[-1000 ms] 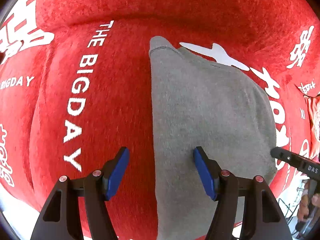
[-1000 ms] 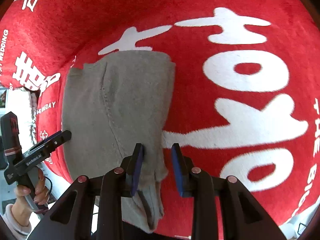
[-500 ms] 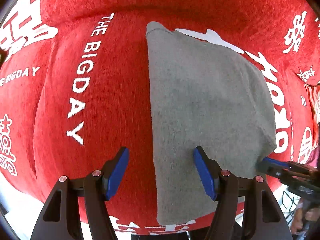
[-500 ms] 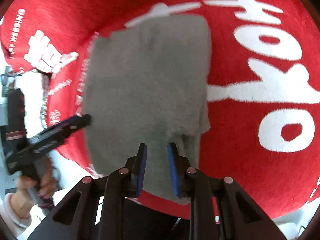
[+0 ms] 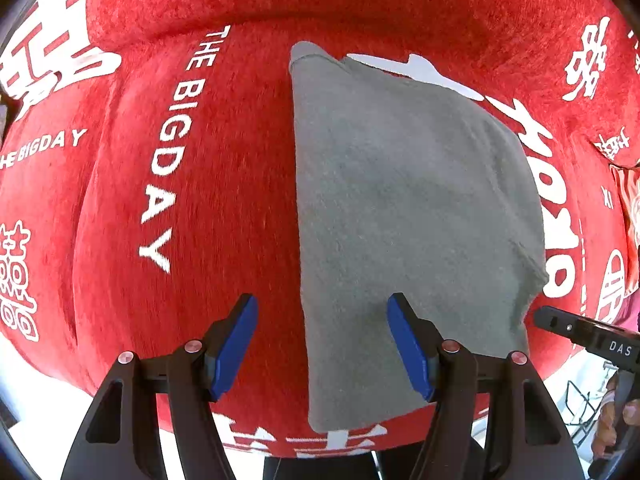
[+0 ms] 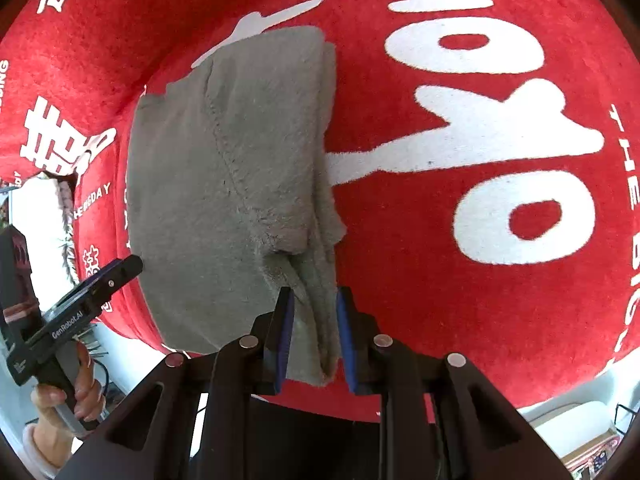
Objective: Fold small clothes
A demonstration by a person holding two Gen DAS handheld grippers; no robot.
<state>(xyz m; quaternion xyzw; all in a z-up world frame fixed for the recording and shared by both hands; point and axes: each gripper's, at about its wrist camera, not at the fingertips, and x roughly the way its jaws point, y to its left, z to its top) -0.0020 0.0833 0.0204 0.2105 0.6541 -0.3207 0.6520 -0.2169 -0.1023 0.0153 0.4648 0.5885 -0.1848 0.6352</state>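
A grey fleece garment [image 5: 408,216], folded into a long slab, lies on the red cloth [image 5: 224,208] with white lettering. My left gripper [image 5: 320,304] hangs open above the garment's left edge, one pad over the red cloth and one over the grey, nothing between them. My right gripper [image 6: 316,296] is shut on the garment's [image 6: 224,184] near right edge, which bunches up between the blue pads. The left gripper's tip [image 6: 116,272] shows at the garment's far side. The right gripper's tip [image 5: 560,320] shows by the grey corner.
The red cloth [image 6: 480,152] drapes over a rounded surface whose near edge drops off just below both grippers. A hand [image 6: 64,400] grips the left tool's handle. Pale floor and a wire rack [image 5: 580,404] lie beyond the edge.
The right gripper's jaws have narrowed, and the garment's right edge is now bunched between the pads. The left gripper stays open and has drifted slightly over the left edge.
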